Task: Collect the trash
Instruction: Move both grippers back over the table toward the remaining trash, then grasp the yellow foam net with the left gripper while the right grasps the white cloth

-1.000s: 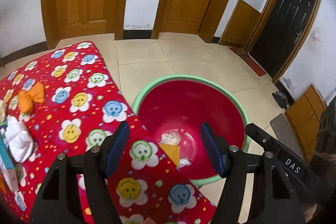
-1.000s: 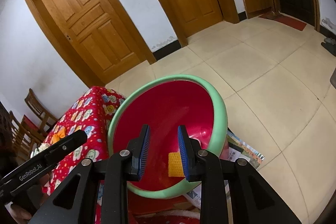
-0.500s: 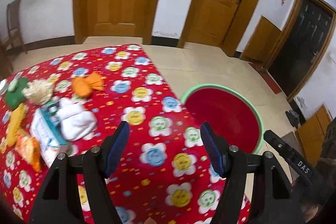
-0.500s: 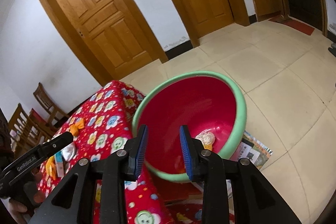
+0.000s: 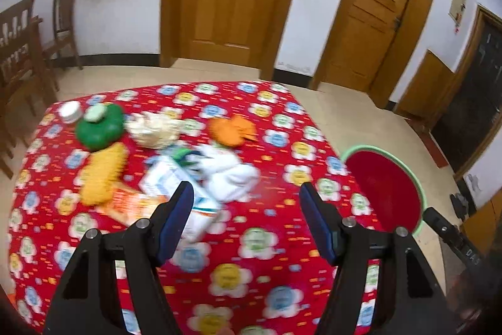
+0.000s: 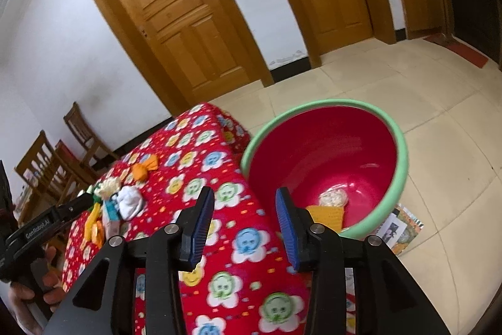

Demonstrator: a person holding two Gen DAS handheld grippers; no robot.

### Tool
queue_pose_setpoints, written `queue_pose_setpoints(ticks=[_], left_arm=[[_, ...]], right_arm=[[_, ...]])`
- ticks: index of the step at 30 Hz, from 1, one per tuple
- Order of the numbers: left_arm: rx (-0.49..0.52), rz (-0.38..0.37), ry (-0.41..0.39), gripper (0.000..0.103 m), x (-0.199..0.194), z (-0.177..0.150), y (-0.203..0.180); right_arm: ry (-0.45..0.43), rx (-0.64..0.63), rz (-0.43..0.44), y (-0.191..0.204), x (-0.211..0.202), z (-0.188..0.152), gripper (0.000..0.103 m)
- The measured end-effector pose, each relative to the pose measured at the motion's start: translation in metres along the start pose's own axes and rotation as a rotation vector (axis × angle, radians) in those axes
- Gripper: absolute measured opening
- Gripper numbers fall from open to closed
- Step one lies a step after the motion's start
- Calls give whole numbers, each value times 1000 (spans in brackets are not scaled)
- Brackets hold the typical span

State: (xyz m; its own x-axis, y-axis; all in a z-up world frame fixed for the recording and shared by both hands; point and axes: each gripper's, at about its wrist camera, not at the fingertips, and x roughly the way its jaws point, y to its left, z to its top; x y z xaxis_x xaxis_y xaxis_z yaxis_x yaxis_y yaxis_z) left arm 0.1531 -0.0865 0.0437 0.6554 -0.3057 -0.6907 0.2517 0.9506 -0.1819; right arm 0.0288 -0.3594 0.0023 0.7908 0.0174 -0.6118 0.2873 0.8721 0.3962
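Observation:
A red flowered tablecloth [image 5: 251, 240] carries a trash pile: a white crumpled paper [image 5: 230, 175], a white and teal carton [image 5: 169, 181], an orange wrapper [image 5: 232, 131], a yellow piece [image 5: 103, 175], an orange packet [image 5: 131, 206], a green piece [image 5: 98, 129] and a cream wad [image 5: 153, 129]. My left gripper [image 5: 246, 187] hangs open over the cloth in front of the pile, holding nothing. The red basin with a green rim [image 6: 403, 153] holds a crumpled bag [image 6: 334, 197] and a yellow wrapper [image 6: 326, 214]. My right gripper [image 6: 244, 193] is over the table's edge beside the basin, its jaws opening, with nothing between them.
The basin [image 5: 417, 178] stands on the tiled floor off the table's right side, on printed papers [image 6: 401, 225]. Wooden chairs [image 5: 62, 27] stand at the far left wall. A hand [image 6: 34, 281] holds the left gripper's handle. Wooden doors line the back wall.
The left view has swung from the basin to the trash pile on the table. The right gripper has drawn back from over the basin to the table's edge and its jaws have widened.

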Motion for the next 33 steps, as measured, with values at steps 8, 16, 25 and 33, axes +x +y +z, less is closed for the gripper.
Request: queue_pose_setpoints(ticks=[8, 16, 25, 33], left_arm=[[-51, 96, -3, 69, -8, 7, 68], [-67, 182, 40, 69, 6, 10, 119], [-133, 142, 76, 69, 40, 6, 146], [-181, 167, 106, 69, 66, 2, 167]], right_arm=[[38, -60, 27, 37, 12, -4, 43], [69, -116, 46, 74, 26, -3, 45], [112, -176, 81, 118, 54, -4, 52], [167, -235, 114, 159, 97, -4, 53]])
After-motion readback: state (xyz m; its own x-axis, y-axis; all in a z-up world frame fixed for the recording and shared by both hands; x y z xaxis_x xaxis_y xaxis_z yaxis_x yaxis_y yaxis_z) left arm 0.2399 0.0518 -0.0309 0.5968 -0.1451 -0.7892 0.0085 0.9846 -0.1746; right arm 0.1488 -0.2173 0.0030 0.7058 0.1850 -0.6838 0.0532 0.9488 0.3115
